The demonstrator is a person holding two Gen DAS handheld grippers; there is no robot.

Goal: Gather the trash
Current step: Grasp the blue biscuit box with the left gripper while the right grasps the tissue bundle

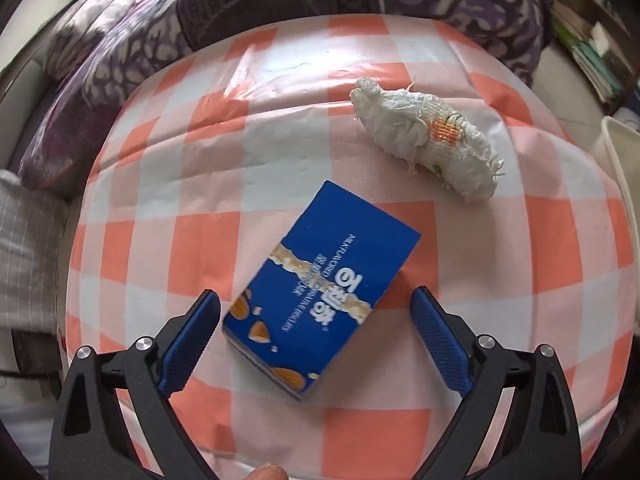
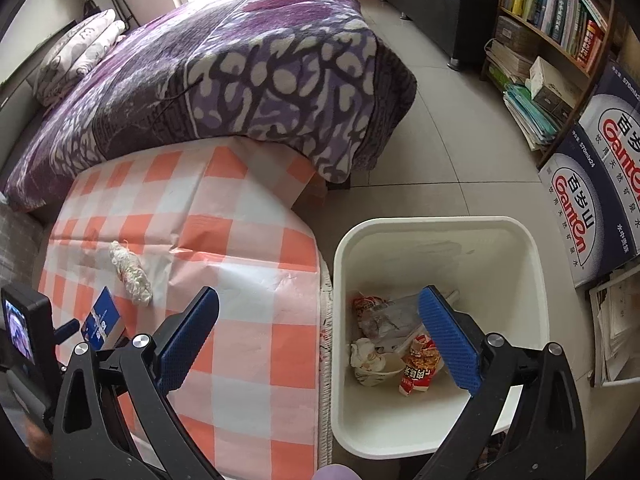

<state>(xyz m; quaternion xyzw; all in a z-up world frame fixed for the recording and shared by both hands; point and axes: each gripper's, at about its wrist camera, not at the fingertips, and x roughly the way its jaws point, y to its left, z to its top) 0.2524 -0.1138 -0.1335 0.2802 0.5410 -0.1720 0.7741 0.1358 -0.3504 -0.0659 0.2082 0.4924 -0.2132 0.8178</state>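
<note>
A blue biscuit box (image 1: 320,292) lies flat and skewed on the orange-and-white checked tabletop (image 1: 520,264), its near end sitting between the spread blue pads of the left gripper (image 1: 316,300), which stands released and grips nothing; neither pad touches the cardboard. The step in hand looks to be the pickup of this box, with the jaws already straddling it. Because the box lies at an angle to the fingers, the next move seems to call for a slight turn of the wrist to square up with its long sides, a small drop toward the cloth, and then a firm close across its narrow width. Farther back and to the right on the same cloth rests a crumpled white wad of tissue (image 1: 428,140) with an orange print, well apart from the box and likely the next item to go. Just beside the tabletop's right edge stands a white bin (image 2: 532,264), already holding a red snack wrapper (image 2: 418,364) and other crumpled scraps. The right gripper (image 2: 320,316) hovers over the gap between cloth and bin, also released and empty. A purple patterned blanket (image 2: 248,80) covers the bed behind, and a bookshelf (image 2: 560,20) lines the far wall.
</note>
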